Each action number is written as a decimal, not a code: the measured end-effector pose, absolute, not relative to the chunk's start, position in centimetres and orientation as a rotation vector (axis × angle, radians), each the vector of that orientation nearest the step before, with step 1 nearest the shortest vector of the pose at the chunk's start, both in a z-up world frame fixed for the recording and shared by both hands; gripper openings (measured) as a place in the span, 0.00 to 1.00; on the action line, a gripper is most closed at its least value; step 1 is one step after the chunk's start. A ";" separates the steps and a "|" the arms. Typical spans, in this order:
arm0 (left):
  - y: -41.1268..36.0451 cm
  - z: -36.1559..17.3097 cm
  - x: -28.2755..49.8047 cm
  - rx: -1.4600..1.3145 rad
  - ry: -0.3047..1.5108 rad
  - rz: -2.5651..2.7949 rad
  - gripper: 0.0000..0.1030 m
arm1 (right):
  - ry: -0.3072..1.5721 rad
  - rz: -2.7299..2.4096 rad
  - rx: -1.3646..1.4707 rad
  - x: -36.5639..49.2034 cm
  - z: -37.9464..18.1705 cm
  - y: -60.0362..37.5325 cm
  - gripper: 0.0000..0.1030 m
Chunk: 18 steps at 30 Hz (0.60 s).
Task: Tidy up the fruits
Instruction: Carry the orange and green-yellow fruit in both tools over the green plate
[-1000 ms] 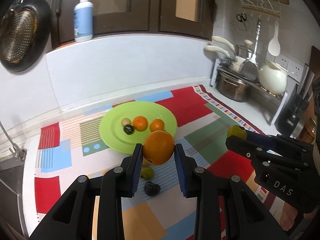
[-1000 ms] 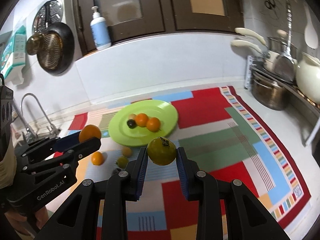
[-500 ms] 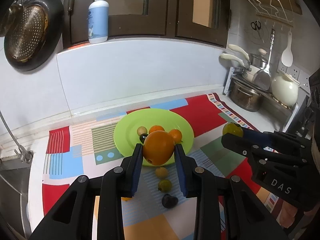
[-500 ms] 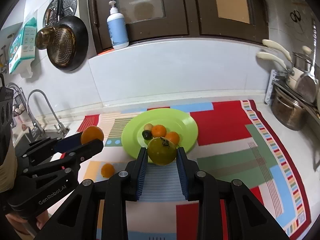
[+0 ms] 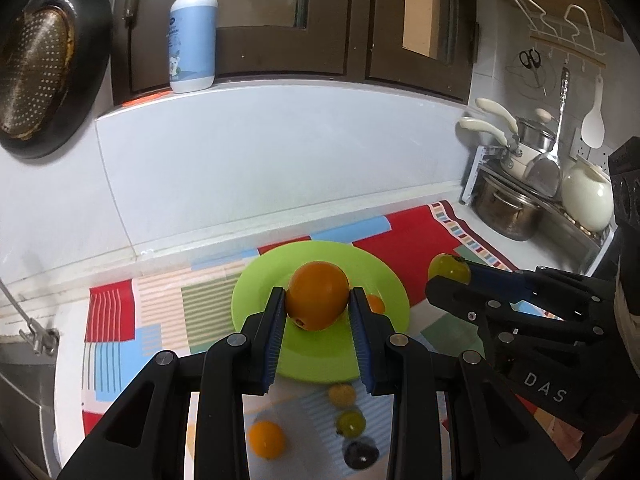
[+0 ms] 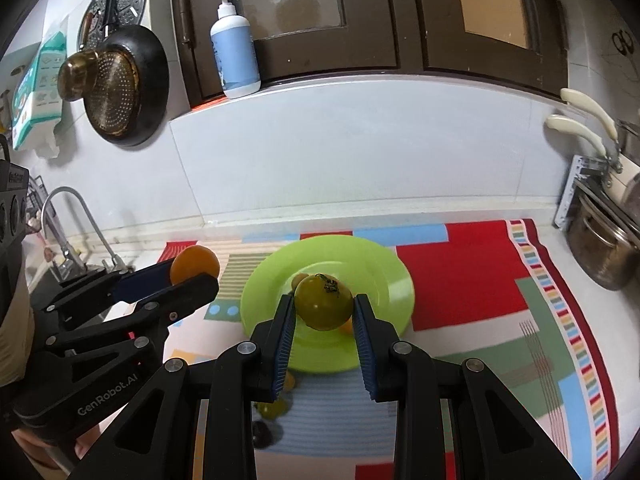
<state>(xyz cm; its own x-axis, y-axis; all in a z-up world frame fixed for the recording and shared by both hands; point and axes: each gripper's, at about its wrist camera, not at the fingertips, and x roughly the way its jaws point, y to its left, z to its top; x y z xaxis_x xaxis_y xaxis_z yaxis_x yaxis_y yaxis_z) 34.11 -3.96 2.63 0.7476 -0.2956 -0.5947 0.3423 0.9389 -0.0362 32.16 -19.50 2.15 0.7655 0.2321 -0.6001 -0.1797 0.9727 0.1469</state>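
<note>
Both grippers have travelled forward across the patterned mat [image 6: 472, 280] since a second ago, and the green plate [image 5: 384, 280], which lay ahead of them then, now sits directly under their fingertips. The left gripper [image 5: 318, 312] points forward and downward, its blue-padded fingers [image 5: 276, 332] clamped on a large orange [image 5: 318, 300] held above the plate. To its right, the right gripper [image 6: 324, 316] is tilted downward in the same way, squeezing a yellow-green tomato [image 6: 324, 306] with its stem facing up, also above the plate. A small orange fruit [image 5: 376, 303] lies on the plate. On the mat near the plate's front edge lie four loose fruits: orange [image 5: 266, 439], yellow [image 5: 342, 394], green [image 5: 351, 422], dark [image 5: 361, 456].
</note>
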 end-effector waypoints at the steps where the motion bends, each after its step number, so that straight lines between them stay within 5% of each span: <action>1: -4.0 2.6 34.6 0.081 0.636 -0.346 0.31 | 0.665 0.226 0.080 32.7 2.1 -19.4 0.30; 18: -4.9 -0.4 42.3 0.120 0.729 -0.378 0.31 | 0.736 0.213 0.060 40.6 -0.7 -19.5 0.30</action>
<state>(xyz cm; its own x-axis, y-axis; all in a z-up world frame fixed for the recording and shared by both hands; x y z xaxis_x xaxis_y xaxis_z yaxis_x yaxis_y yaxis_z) 42.33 -4.86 -0.43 0.6814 -0.2953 -0.6697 0.3777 0.9256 -0.0238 40.56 -19.48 -0.68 0.7207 0.2142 -0.6593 -0.1719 0.9766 0.1293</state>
